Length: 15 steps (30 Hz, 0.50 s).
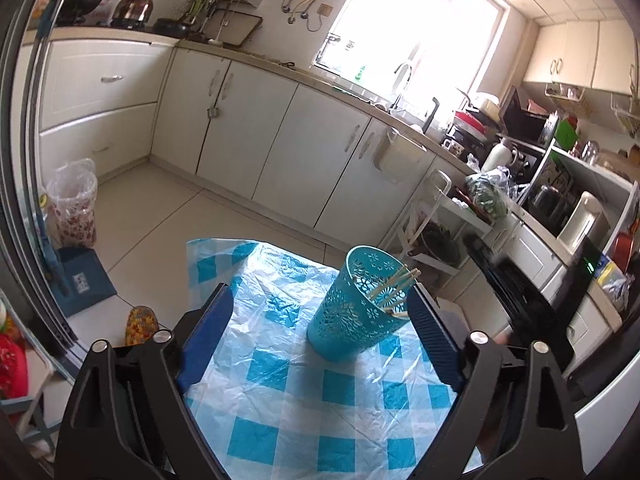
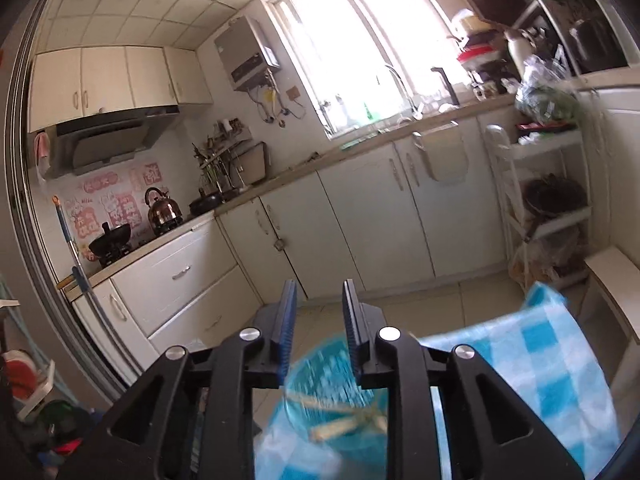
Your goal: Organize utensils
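A turquoise perforated utensil cup [image 1: 352, 304] stands on a table covered by a blue-and-white checked plastic cloth [image 1: 280, 384]. Several wooden chopsticks [image 1: 394, 286] lean inside it, their tips above the rim. My left gripper [image 1: 320, 292] is open wide, and the cup stands between its blue pads, close to the right pad [image 1: 432, 328]. In the right wrist view, my right gripper [image 2: 319, 286] hovers just above the blurred cup [image 2: 332, 376] and its chopsticks [image 2: 332, 428]. Its jaws stand a little apart with nothing between them.
White kitchen cabinets [image 1: 260, 128] and a tiled floor [image 1: 160, 208] lie beyond the table. A lined bin [image 1: 74, 200] stands at the left. A white shelf cart [image 1: 440, 220] and cluttered counter are at the right. A dark blurred device [image 1: 516, 304] is beside the cup's right.
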Each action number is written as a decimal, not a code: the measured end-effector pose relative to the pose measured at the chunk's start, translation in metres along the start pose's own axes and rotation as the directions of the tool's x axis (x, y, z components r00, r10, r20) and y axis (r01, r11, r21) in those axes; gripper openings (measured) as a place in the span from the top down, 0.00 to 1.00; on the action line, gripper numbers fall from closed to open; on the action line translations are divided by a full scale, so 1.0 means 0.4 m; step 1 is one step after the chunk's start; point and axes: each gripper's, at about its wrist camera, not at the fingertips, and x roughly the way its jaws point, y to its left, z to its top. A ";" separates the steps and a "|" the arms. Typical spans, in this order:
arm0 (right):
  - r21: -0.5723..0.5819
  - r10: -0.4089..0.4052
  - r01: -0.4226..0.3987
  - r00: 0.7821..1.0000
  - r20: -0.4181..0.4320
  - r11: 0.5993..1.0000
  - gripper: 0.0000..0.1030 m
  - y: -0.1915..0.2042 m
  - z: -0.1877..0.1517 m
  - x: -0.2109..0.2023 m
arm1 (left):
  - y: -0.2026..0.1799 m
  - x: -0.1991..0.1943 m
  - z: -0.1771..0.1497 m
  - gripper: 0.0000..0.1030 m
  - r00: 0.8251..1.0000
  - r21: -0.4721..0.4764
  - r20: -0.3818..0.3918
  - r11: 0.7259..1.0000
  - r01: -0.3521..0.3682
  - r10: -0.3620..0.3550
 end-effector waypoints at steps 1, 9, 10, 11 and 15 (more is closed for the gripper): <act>-0.001 -0.008 0.008 1.000 -0.021 1.000 0.75 -0.007 -0.020 -0.038 | -0.006 -0.009 -0.002 0.16 1.000 0.007 -0.002 1.000 -0.002 0.002; -0.009 -0.067 0.067 0.990 -0.125 0.998 0.66 0.002 -0.155 -0.269 | -0.076 -0.118 -0.042 0.12 1.000 0.093 -0.007 0.996 -0.003 0.004; -0.009 -0.071 0.070 0.988 -0.135 0.998 0.65 0.008 -0.167 -0.294 | -0.086 -0.133 -0.048 0.11 1.000 0.105 -0.004 0.995 -0.006 0.006; -0.013 -0.076 0.075 0.987 -0.142 0.997 0.64 0.017 -0.175 -0.314 | -0.099 -0.152 -0.058 0.10 1.000 0.120 -0.002 0.993 -0.009 0.009; -0.026 -0.099 0.097 0.984 -0.150 0.995 0.56 0.051 -0.186 -0.377 | -0.134 -0.216 -0.085 0.08 1.000 0.162 0.006 0.987 -0.012 0.011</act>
